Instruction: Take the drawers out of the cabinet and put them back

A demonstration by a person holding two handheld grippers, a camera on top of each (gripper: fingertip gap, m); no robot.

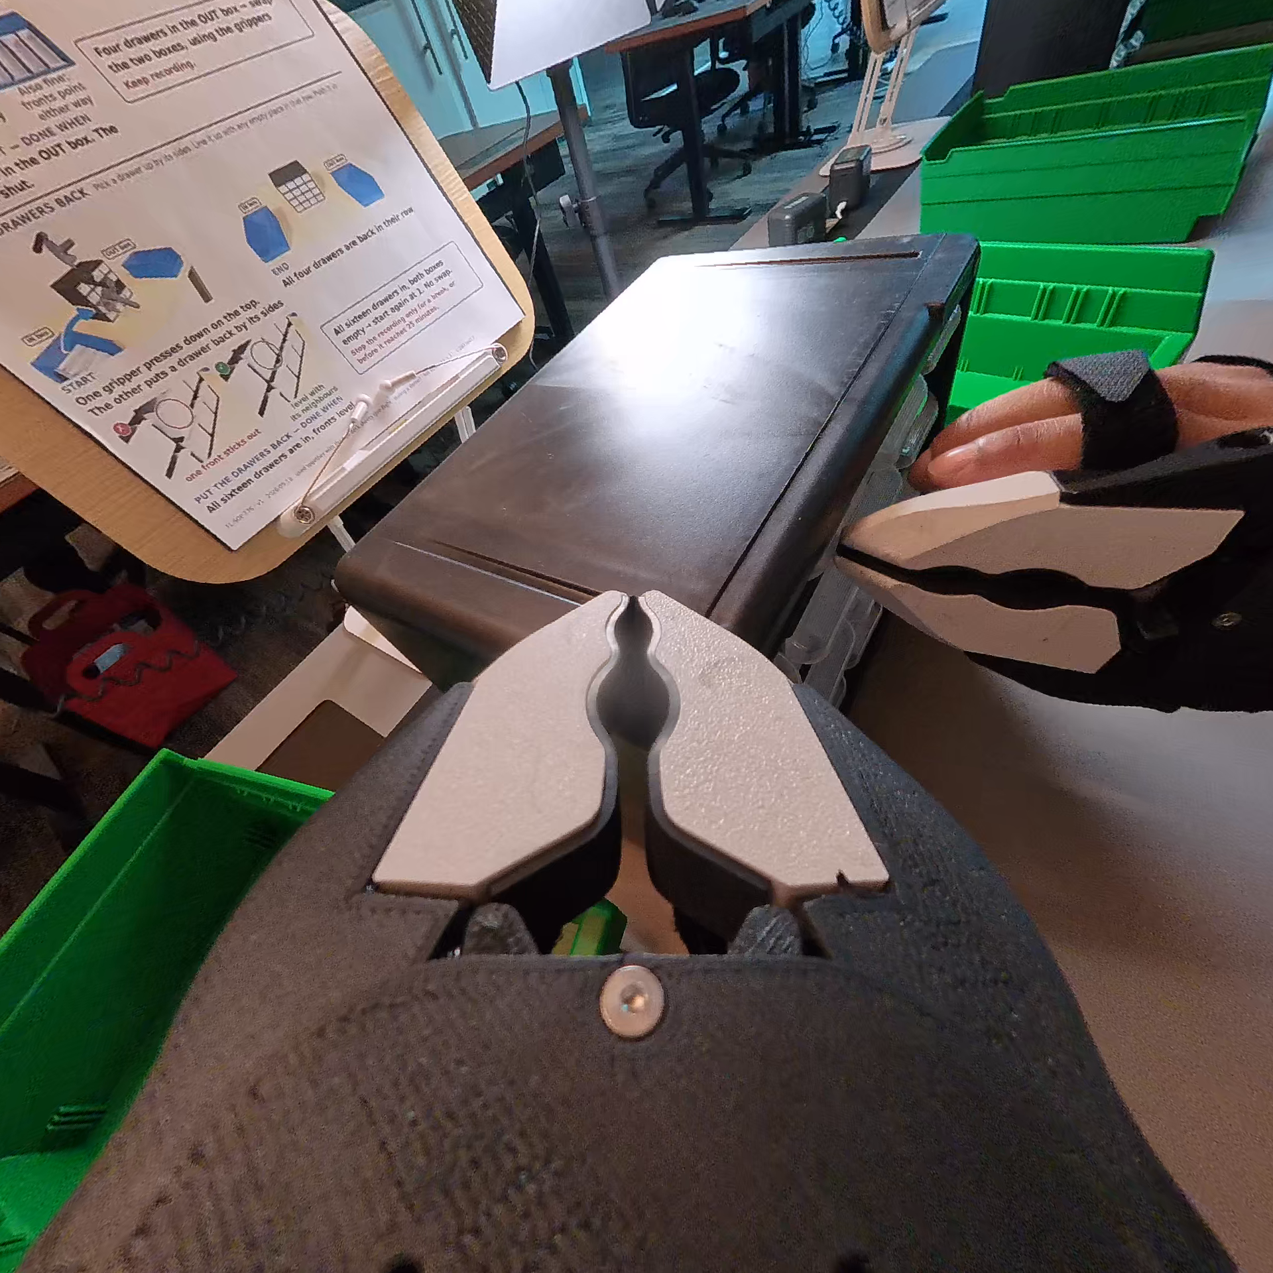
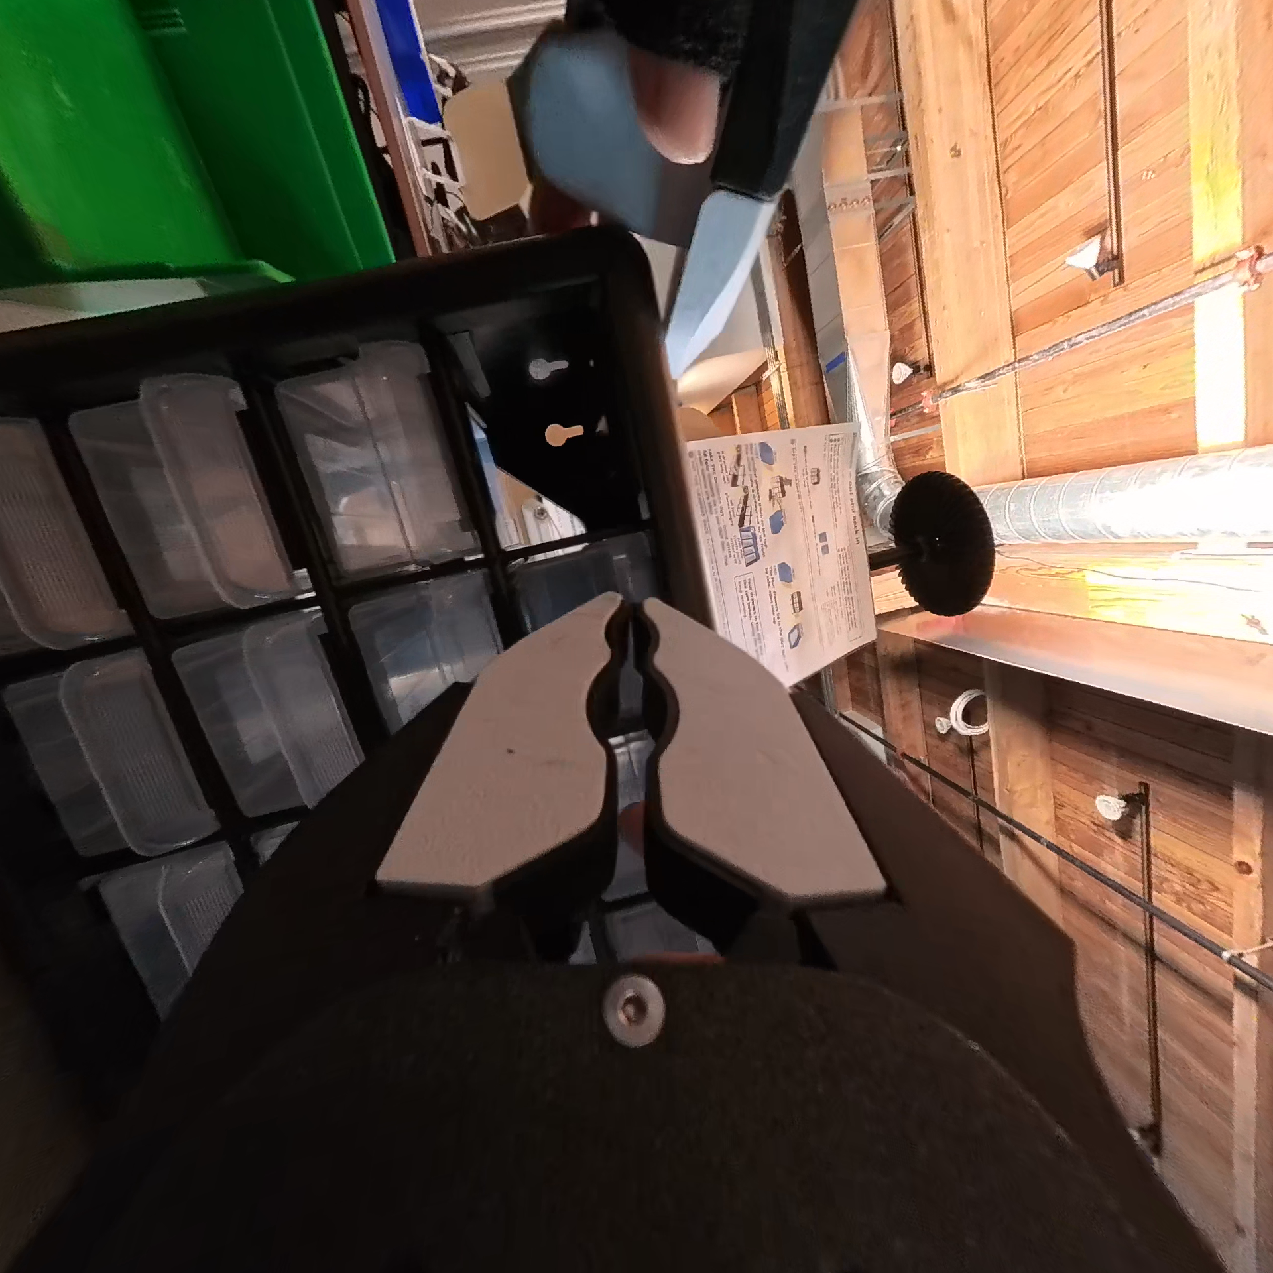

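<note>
- Left gripper (image 1: 632, 601): clenched, fingertips meeting, nothing between them. It sits at the near edge of the cabinet (image 1: 661, 413) top; whether it touches the surface cannot be told.
- Right gripper (image 2: 632, 606): clenched on nothing, tips together, turned on its side and pointing at the cabinet front (image 2: 330, 482). In the left wrist view it (image 1: 844, 547) reaches in from the right, tips just at the front edge; contact cannot be confirmed.
- A bare hand (image 1: 1074, 434) with a black strap over the fingers holds the right gripper.
- Cabinet: black, standing on the tabletop (image 1: 1033, 861), front facing right in the left wrist view.
- Drawers (image 2: 372, 461): clear plastic, seated in their slots across the visible rows (fronts roughly level).
- One slot (image 2: 551, 441) at the corner nearest the left gripper is open, with two keyhole cut-outs showing in its back wall.
- Green bins: one (image 1: 1095, 138) behind the cabinet, one (image 1: 124, 930) at the near left.
- An instruction sheet (image 1: 227, 227) on a wooden board stands left of the cabinet.
</note>
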